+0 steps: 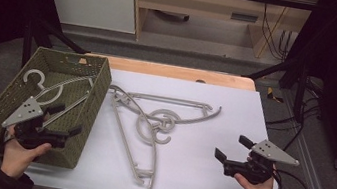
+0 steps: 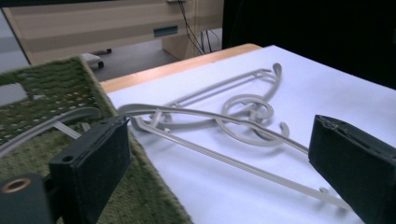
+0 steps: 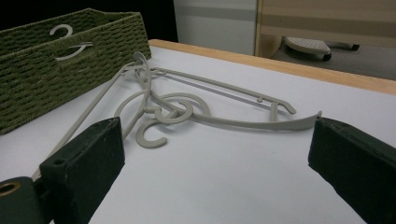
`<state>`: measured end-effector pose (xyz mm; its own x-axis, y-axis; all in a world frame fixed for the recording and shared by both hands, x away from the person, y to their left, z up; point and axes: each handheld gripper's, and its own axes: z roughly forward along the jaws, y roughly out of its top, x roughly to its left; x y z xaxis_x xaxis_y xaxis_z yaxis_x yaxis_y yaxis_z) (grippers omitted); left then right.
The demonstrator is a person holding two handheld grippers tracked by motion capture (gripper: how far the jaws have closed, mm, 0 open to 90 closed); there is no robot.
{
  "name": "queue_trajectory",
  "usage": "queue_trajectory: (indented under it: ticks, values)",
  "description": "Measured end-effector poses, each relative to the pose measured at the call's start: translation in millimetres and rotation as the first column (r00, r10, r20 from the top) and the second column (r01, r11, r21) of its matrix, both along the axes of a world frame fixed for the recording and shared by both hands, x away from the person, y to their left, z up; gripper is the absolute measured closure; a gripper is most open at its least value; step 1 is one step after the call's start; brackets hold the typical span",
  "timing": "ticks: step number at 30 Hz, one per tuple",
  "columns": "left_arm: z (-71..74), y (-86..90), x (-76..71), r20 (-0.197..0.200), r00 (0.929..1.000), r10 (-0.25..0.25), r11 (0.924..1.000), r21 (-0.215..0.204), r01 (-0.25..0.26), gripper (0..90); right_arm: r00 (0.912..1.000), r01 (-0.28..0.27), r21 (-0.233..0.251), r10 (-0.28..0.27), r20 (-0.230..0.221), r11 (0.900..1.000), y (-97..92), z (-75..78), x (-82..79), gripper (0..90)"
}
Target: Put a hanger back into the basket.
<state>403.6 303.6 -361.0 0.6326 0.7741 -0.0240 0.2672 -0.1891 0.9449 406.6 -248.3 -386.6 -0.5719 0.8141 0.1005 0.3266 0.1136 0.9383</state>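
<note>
Black-jawed, our left gripper [image 1: 62, 120] hangs wide and empty over the woven green basket [image 1: 97, 95], where one grey plastic hanger [image 1: 55, 93] lies. Our right gripper [image 1: 230, 148] waits equally wide, facing two tangled grey hangers [image 1: 152, 122] on the white table [image 1: 204, 181].

The high view looks forward and down from above the person's side of the table [image 1: 204, 181], taking in the whole white top, the green basket [image 1: 3, 105] at its left and the floor and cabinets beyond.

The left gripper view sits low over the basket's [image 2: 154, 200] near corner, close to the surface, and faces across the table toward the tangled hangers [image 2: 243, 116] and the far wooden edge.

The right gripper view sits just as low at the table's right side, facing left and forward.

All three views share the hangers [image 3: 177, 109] and the basket [image 3: 37, 88].
</note>
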Motion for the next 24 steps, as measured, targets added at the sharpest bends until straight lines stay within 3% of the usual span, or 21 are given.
queue_trajectory:
  ticks: [8,15,24]
  values:
    - [-12.0,-6.8,4.0,-0.021,0.9997,0.009,0.9990,0.044,-0.008,3.7,0.9999,-0.011,-0.005,0.011,-0.006,0.9999,8.2,0.0,0.8,4.2]
    - [-16.7,-2.0,6.8,-0.030,0.9993,0.020,0.9988,0.046,-0.019,4.0,0.9994,-0.031,-0.006,0.031,-0.018,0.9995,21.7,-2.4,4.4,4.6]
    - [-12.4,2.8,5.0,-0.016,0.9993,0.032,0.9988,0.038,-0.032,4.3,0.9950,-0.057,-0.053,0.053,-0.085,0.9969,47.8,-7.7,14.6,8.6]
